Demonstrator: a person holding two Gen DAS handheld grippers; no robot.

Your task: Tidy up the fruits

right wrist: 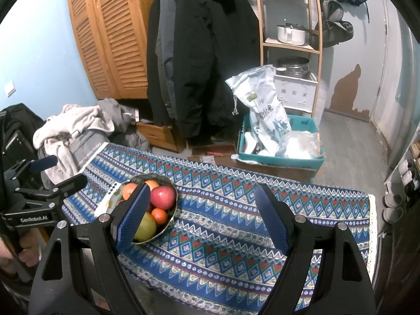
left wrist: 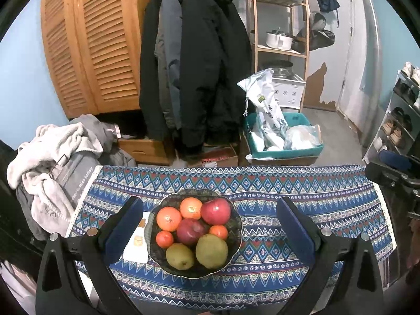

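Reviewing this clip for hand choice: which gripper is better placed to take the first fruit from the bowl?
Probably the left gripper: open, with the bowl centred between its fingers. The right gripper is open over bare tablecloth, the bowl off to its left.

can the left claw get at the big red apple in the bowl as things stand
Probably yes. The left claw is open and empty, aimed down at the bowl, and the big red apple lies on top, uncovered; only the neighbouring orange crowds it.
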